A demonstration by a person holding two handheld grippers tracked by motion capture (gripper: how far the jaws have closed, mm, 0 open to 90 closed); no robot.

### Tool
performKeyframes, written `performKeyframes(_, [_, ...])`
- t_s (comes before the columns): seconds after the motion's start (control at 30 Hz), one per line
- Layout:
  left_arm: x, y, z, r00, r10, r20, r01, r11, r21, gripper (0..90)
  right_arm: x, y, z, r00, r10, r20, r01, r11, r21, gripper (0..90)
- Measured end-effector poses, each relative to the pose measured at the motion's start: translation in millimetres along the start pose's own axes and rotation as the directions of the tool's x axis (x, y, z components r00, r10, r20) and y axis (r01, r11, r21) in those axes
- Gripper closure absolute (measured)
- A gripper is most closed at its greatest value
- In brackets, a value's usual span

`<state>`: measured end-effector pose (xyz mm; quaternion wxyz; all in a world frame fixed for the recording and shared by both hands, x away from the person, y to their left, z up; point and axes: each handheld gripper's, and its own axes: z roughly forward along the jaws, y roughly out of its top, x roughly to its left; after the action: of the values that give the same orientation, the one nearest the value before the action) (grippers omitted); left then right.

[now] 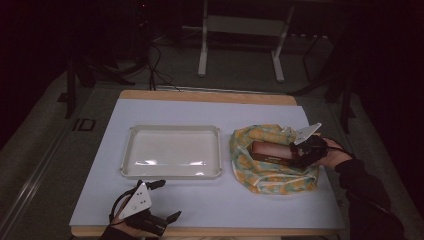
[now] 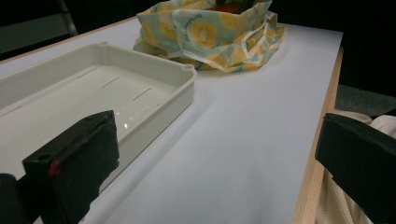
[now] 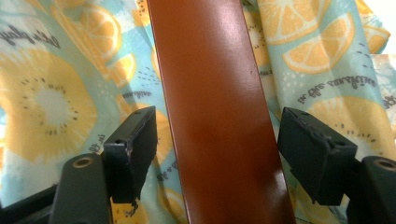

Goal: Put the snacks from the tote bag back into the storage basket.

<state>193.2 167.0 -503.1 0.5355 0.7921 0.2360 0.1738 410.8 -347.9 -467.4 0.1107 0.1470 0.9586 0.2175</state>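
Brown box (image 3: 219, 116) lay in the fruit-print cloth bag (image 1: 272, 175) right of the white tray (image 1: 171, 172), between my right gripper's (image 3: 217, 154) spread jaws with gaps on both sides, while my left gripper (image 1: 162, 200) rested wide open near the table's front edge.

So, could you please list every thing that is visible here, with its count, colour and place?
tray: one, white, nothing in it, left of the table's middle.
fruit-print bag: one, yellow and pale blue, crumpled, right of the tray.
brown box: one, glossy reddish-brown, lying in the bag's mouth.
table: one, pale top with wooden edge.
left hand-held gripper: one, black, near front edge, jaws wide open, holding nothing.
right hand-held gripper: one, black, open jaws on either side of the box, pads not touching it.
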Motion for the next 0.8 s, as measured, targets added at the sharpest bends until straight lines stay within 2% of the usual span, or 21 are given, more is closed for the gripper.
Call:
performKeyframes(0.3, [0.1, -0.1, 0.0, 1.0, -0.001, -0.002, 0.001, 1.0, 0.001, 0.0, -3.5, -1.2, 2.1, 0.9993, -0.033, -0.02, 0.033, 0.999, 0.037, 37.8])
performKeyframes(0.5, [0.2, -0.1, 0.2, 1.0, -0.002, -0.001, 0.002, 1.0, 0.0, 0.0, -1.5, 1.3, -5.5, 0.997, -0.056, -0.052, 0.057, 0.998, 0.018, 42.6])
performKeyframes(0.8, [0.0, -0.1, 0.1, 1.0, 0.0, 0.002, 0.0, 1.0, 0.0, 0.0, -0.6, 10.7, -19.8, 0.9953, -0.074, -0.062, 0.074, 0.997, -0.004, 43.0])
